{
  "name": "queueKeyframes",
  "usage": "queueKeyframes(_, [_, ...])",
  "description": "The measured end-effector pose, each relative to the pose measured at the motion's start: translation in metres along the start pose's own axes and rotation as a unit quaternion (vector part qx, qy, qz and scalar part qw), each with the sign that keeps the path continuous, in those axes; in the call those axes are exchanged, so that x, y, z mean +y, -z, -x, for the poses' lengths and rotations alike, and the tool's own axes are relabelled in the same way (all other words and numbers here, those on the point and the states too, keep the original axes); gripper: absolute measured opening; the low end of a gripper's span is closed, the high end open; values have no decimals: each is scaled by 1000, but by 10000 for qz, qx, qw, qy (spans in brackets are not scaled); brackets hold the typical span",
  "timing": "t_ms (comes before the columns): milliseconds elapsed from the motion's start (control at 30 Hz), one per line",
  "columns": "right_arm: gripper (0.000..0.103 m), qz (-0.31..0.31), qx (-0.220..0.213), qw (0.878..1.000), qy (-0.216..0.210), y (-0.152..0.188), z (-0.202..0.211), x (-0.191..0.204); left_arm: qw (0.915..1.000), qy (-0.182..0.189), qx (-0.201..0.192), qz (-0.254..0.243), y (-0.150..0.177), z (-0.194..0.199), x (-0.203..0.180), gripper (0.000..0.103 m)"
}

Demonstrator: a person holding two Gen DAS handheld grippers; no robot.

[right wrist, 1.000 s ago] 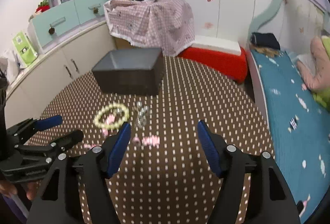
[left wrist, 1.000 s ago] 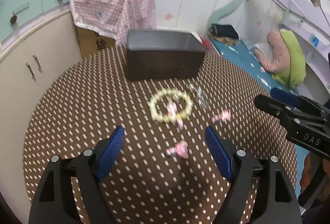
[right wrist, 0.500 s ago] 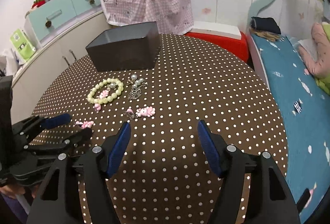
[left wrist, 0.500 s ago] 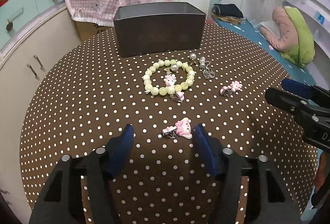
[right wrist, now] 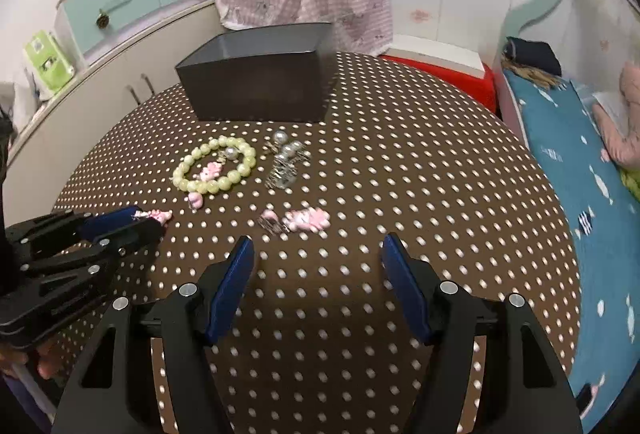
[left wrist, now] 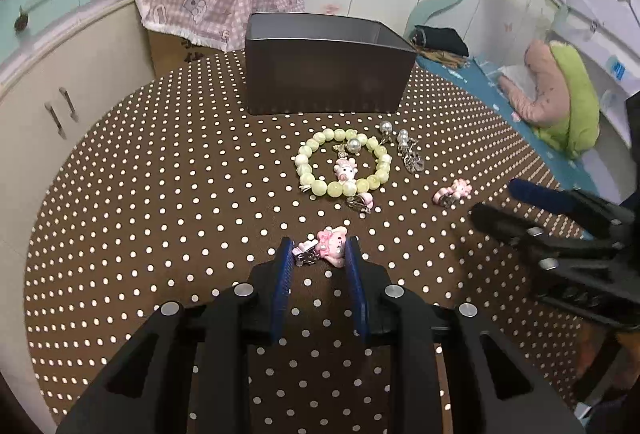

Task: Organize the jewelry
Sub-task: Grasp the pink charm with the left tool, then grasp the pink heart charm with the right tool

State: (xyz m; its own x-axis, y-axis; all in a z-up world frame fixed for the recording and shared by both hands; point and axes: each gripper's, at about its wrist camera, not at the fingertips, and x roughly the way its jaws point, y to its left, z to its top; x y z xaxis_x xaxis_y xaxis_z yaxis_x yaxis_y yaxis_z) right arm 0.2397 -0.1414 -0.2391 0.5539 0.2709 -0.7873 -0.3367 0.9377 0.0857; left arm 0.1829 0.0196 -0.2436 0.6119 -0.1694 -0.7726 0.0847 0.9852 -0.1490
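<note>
Pink clip [left wrist: 328,247]: lower centre of the left wrist view, flat on the tablecloth; moulded glossy cat figure on a small metal clasp.
Left gripper [left wrist: 318,254]: jaws just been closing, blue ribbed pads now hard against both sides of the pink clip; contact probable, though firm pressure not certain from this angle.
Second pink clip [right wrist: 298,220]: centre of the right wrist view, same glossy figure and metal clasp, somewhat blurred.
Right gripper [right wrist: 318,254]: fingers wide apart, nothing between them; tips just short of the second pink clip, not touching.
Bead bracelet [left wrist: 344,168]: middle of the left wrist view; ring of round, pale green, translucent beads with a small pink charm lying inside the loop.
Pearl earrings [left wrist: 406,150]: just right of the bracelet; round pearly balls on silver metal drops.
Small pink piece [left wrist: 360,200]: touching the bracelet's lower edge; metal and pink, shape hard to read.
Box [left wrist: 324,64]: upper centre, dark grey, rectangular, matte, open top; visible part of the interior bare.
Tablecloth [left wrist: 160,194]: round, brown, white polka dots, smooth.
Progress: early; no jewelry seen in the box, every piece on the cloth.
Remaining: first clip to lift and carry to the box, then second clip, bracelet, earrings and small piece.
</note>
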Motion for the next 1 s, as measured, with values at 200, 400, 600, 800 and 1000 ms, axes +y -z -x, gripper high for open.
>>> queueKeyframes(200, [65,121,118,9998,62,-8,-19,9,10000,40,-16,21,-2,0,2,25])
queueKeyframes(400, [52,83,78,9999,47,-12,-25,10,10000,69,-54,-10,-7,-1,3,25])
queueKeyframes(600, [40,129,54,9999,37,-12,-23,4,9999,145,-58,2,-10,-3,3,25])
queueKeyframes(800, [39,77,34,10000,-34,-5,-19,0,9998,205,-69,3,-12,-4,4,25])
queueKeyframes(1000, [38,23,-17,10000,-85,-2,-12,-1,9996,241,-134,-50,-13,2,0,24])
